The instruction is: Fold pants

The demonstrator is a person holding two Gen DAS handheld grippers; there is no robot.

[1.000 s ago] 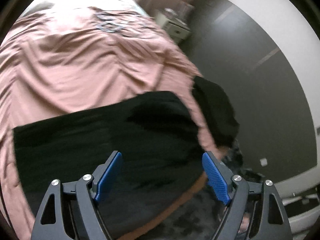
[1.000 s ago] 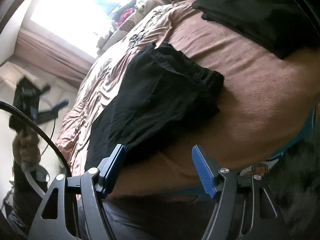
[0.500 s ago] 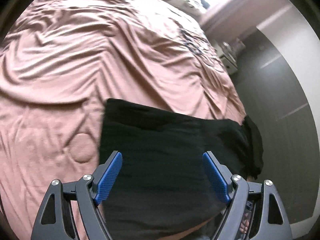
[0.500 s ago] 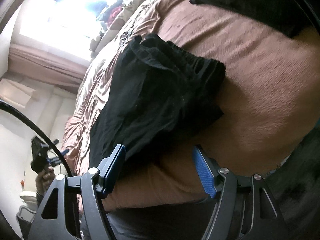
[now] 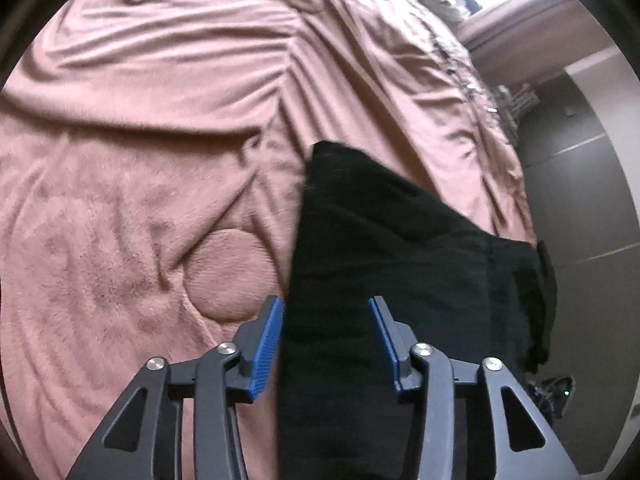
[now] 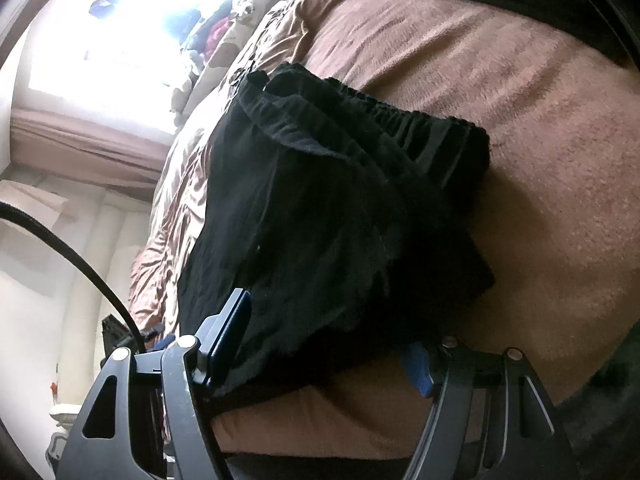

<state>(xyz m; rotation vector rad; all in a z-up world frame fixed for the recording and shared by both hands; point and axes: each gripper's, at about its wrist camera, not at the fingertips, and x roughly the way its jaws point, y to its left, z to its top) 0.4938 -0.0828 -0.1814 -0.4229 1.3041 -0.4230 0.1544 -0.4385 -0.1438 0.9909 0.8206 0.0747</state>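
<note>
While both tongs [image 5: 326, 340] [image 6: 332, 344] gape, left just narrowing, black pants [image 6: 332, 208] lie rumpled on pink bedspread [image 5: 140, 140].

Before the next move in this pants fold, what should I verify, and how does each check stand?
1. Pants lie flat on the bedspread at the left tool's end: ok.
2. Waistband smoothed: not ok, it is bunched and rumpled.
3. Left tool lined up over the cloth: ok. Its jaws have just been closing, with the pants' edge between them.
4. Left tool pinching the cloth: not ok, the pads still stand apart.
5. Right tool placed at the pants: ok, the jaws are wide with cloth between them.
6. Right tool catching all layers: cannot tell, one pad is half hidden by cloth.
</note>
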